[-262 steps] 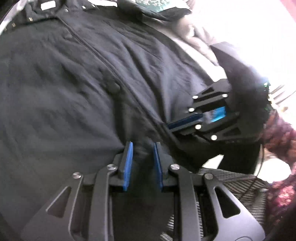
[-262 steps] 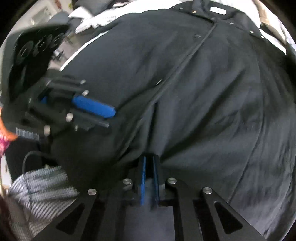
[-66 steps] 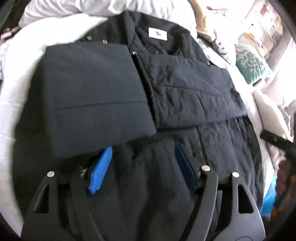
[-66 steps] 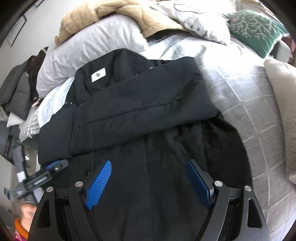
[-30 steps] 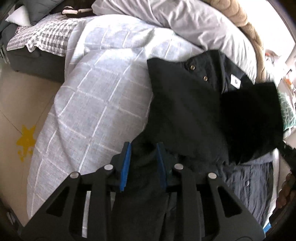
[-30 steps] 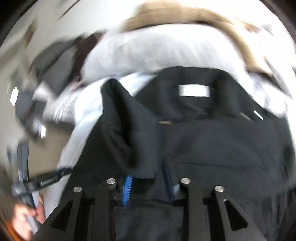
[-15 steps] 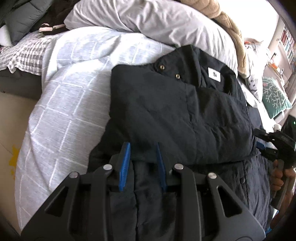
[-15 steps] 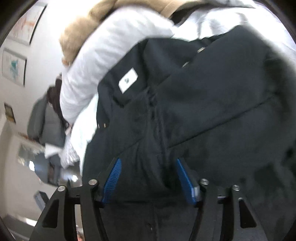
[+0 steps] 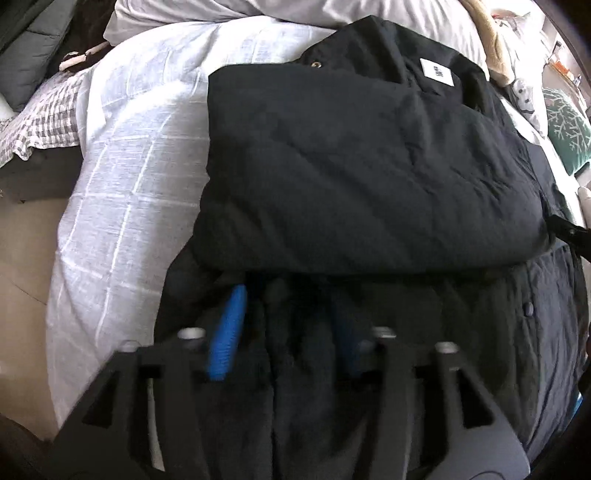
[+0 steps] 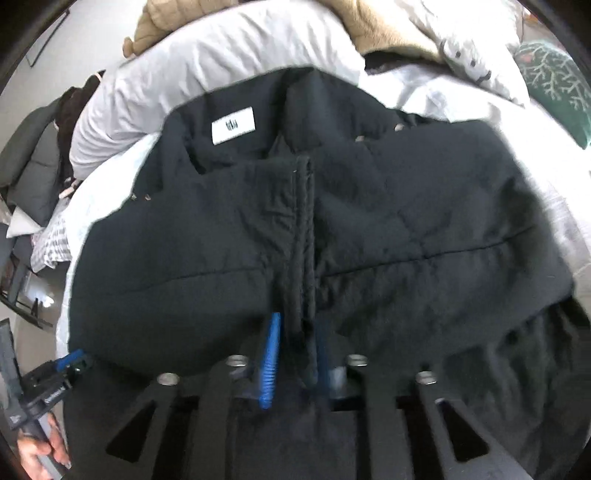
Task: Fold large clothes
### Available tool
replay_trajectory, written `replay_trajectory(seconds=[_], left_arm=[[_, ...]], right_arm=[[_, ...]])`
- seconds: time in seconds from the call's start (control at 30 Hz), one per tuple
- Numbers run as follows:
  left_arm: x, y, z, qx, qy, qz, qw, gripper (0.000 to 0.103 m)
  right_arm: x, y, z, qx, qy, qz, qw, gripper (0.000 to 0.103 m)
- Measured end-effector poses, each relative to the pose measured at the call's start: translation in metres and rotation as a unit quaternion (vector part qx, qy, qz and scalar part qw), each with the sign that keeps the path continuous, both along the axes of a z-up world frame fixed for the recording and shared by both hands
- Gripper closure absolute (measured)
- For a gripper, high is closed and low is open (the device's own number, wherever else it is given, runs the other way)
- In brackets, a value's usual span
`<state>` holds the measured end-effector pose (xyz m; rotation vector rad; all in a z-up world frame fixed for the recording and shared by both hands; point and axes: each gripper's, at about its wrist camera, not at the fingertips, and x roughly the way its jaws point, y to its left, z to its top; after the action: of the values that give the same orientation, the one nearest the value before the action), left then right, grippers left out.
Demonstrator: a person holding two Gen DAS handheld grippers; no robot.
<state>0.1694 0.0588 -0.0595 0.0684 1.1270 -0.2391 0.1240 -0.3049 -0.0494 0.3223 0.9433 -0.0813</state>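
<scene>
A large black quilted jacket point(image 9: 362, 177) lies on the bed, collar and white label point(image 9: 436, 69) at the far end, with a folded layer across its upper half. My left gripper point(image 9: 286, 314) is open low over the lower part, just below the fold's edge. In the right wrist view the jacket point(image 10: 184, 251) fills the middle, its label point(image 10: 233, 124) far. My right gripper point(image 10: 297, 347) has its blue pads point(image 10: 269, 358) close around the jacket's central placket strip point(image 10: 303, 240). The left gripper point(image 10: 55, 373) also shows at the lower left there.
The bed has a white checked duvet point(image 9: 122, 177) to the left of the jacket and white pillows point(image 10: 221, 51) beyond the collar. A tan blanket point(image 10: 384, 26) and a green patterned cushion point(image 10: 554, 74) lie at the far right. Floor point(image 9: 26, 236) shows left of the bed.
My left gripper has opened and let go of the jacket, with the folded layer now lying flat. My right gripper has closed from wide open onto the central placket strip.
</scene>
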Motion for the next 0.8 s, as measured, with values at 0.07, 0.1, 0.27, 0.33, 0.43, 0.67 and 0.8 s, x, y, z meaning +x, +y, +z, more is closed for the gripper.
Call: replay_trajectory(seconds=[0.07, 0.1, 0.27, 0.33, 0.43, 0.67, 0.8], left_arm=[[-0.009, 0.004, 0.009, -0.015, -0.002, 0.009, 0.9998, 0.027], [-0.014, 0.006, 0.013, -0.022, 0.001, 0.011, 0.9997, 0.027], [-0.049, 0.014, 0.025, -0.074, 0.031, 0.012, 0.9967, 0.021], [-0.069, 0.014, 0.028, -0.079, 0.036, 0.008, 0.9962, 0.021], [-0.109, -0.001, 0.033, -0.069, 0.029, -0.041, 0.9963, 0.021], [-0.198, -0.038, 0.028, -0.026, 0.004, -0.167, 0.9856, 0.021], [-0.246, -0.056, 0.026, 0.001, -0.020, -0.244, 0.9697, 0.021]], right_arm=[[-0.017, -0.006, 0.016, 0.015, -0.009, 0.013, 1.000, 0.061], [-0.026, -0.008, 0.022, 0.016, -0.012, 0.016, 1.000, 0.051], [-0.090, -0.029, 0.048, 0.010, -0.020, 0.015, 1.000, 0.035], [-0.121, -0.038, 0.052, 0.011, -0.013, 0.011, 1.000, 0.035], [-0.168, -0.034, 0.055, 0.012, -0.004, 0.032, 0.999, 0.035], [-0.270, 0.030, 0.037, -0.048, -0.020, 0.188, 0.981, 0.035], [-0.316, 0.075, 0.018, -0.074, -0.027, 0.322, 0.944, 0.057]])
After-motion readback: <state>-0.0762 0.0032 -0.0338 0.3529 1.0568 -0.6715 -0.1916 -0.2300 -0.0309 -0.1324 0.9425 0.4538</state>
